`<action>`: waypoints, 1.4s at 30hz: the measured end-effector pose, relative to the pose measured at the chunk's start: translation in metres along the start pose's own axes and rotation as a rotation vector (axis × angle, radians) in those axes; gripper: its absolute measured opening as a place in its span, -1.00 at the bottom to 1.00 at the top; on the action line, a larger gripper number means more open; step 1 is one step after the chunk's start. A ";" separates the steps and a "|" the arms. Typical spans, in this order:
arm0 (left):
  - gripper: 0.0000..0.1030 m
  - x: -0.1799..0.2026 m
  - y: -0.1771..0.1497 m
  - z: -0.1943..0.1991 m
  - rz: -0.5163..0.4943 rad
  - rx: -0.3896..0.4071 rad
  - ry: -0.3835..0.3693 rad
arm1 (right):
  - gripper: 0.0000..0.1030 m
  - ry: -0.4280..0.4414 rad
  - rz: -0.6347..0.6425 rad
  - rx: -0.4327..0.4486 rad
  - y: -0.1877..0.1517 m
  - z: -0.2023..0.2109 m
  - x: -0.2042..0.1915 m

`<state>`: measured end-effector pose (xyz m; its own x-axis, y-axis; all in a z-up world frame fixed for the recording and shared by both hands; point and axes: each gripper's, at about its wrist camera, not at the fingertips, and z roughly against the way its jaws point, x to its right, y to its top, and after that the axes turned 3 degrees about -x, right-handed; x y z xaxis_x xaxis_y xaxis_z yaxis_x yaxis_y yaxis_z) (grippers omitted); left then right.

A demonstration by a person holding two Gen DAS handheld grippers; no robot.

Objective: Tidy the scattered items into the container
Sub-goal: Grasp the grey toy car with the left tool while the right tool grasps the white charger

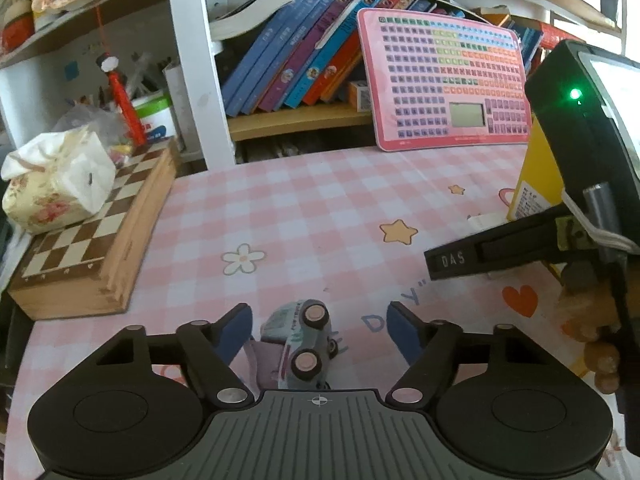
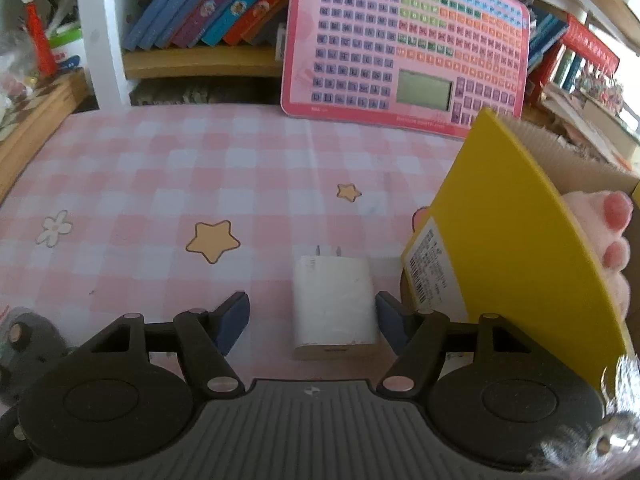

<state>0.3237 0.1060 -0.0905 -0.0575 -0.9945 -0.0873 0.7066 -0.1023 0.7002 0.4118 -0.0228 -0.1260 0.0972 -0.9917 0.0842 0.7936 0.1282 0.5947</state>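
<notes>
A grey-green toy car (image 1: 300, 344) lies on its side on the pink checked tablecloth, between the fingers of my open left gripper (image 1: 320, 328), nearer the left finger. A white plug charger (image 2: 334, 312) lies flat between the fingers of my open right gripper (image 2: 312, 316), its right edge close to the right finger. The yellow cardboard box (image 2: 516, 248) stands open just right of the charger, with a pink plush toy (image 2: 608, 232) inside it. The toy car shows blurred at the right wrist view's left edge (image 2: 24, 340). The right gripper's body shows in the left wrist view (image 1: 580, 160).
A wooden chessboard box (image 1: 100, 240) with a tissue pack (image 1: 56, 184) on it sits at the table's left. A pink keyboard toy (image 2: 404, 44) leans against the bookshelf (image 1: 304, 120) at the back. A pen pot (image 1: 154, 114) stands back left.
</notes>
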 end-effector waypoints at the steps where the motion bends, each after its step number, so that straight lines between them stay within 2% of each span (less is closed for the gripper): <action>1: 0.31 0.000 0.000 -0.001 -0.003 -0.005 0.002 | 0.30 0.001 -0.008 0.000 0.001 -0.001 0.000; 9: 0.25 -0.004 -0.001 -0.010 0.022 -0.041 0.033 | 0.24 0.040 -0.054 -0.016 0.002 -0.003 0.006; 13: 0.22 -0.012 -0.003 -0.016 0.073 -0.065 0.033 | -0.01 0.067 -0.057 -0.014 0.002 -0.002 0.006; 17: -0.11 -0.022 -0.006 -0.024 0.136 -0.096 0.021 | -0.20 0.081 -0.052 -0.011 0.001 -0.001 0.003; 22: -0.12 -0.028 -0.008 -0.017 0.173 -0.095 0.008 | -0.21 0.101 -0.038 -0.023 0.001 -0.001 0.003; 29: -0.12 -0.031 -0.003 0.004 0.195 -0.055 -0.005 | -0.21 0.152 -0.038 -0.055 -0.003 0.009 0.003; 42: -0.12 -0.027 -0.008 0.058 0.230 0.002 -0.025 | -0.21 0.269 0.033 0.008 -0.019 0.070 0.007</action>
<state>0.2787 0.1326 -0.0529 0.0874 -0.9919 0.0924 0.7021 0.1271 0.7007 0.3556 -0.0319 -0.0812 0.2798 -0.9536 -0.1116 0.7828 0.1593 0.6015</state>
